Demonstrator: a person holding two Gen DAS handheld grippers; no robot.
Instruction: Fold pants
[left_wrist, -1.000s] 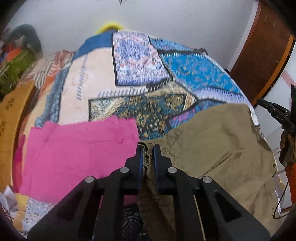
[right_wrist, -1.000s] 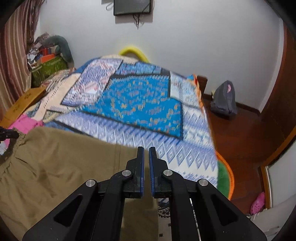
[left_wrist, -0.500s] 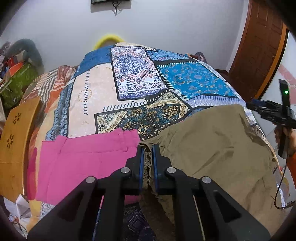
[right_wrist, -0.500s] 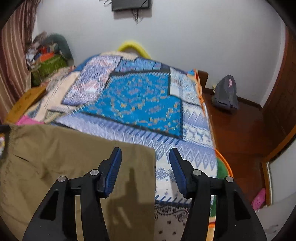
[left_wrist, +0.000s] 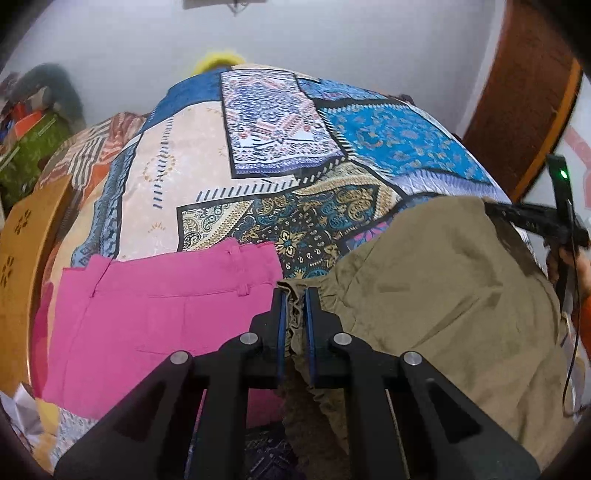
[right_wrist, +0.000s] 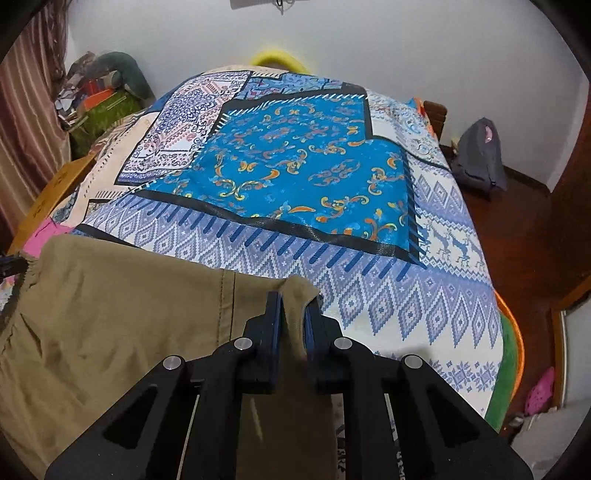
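Note:
Olive-khaki pants (left_wrist: 436, 295) lie spread on the near part of a patchwork bedspread (left_wrist: 258, 147). My left gripper (left_wrist: 294, 295) is shut on the gathered waistband at the pants' left corner. In the right wrist view the same pants (right_wrist: 110, 325) fill the lower left. My right gripper (right_wrist: 294, 302) is shut on the pants' far right corner, with the cloth pinched between its jaws. The right gripper also shows at the right edge of the left wrist view (left_wrist: 532, 221).
Folded pink pants (left_wrist: 159, 314) lie on the bed left of the khaki pants. A wooden bed frame (left_wrist: 26, 258) runs along the left. A grey bag (right_wrist: 478, 155) sits on the wooden floor at the right. Clutter (right_wrist: 96, 96) is piled at the far left.
My right gripper opened half a second ago, then moved onto the pants' corner and closed on it. My left gripper kept its hold on the waistband.

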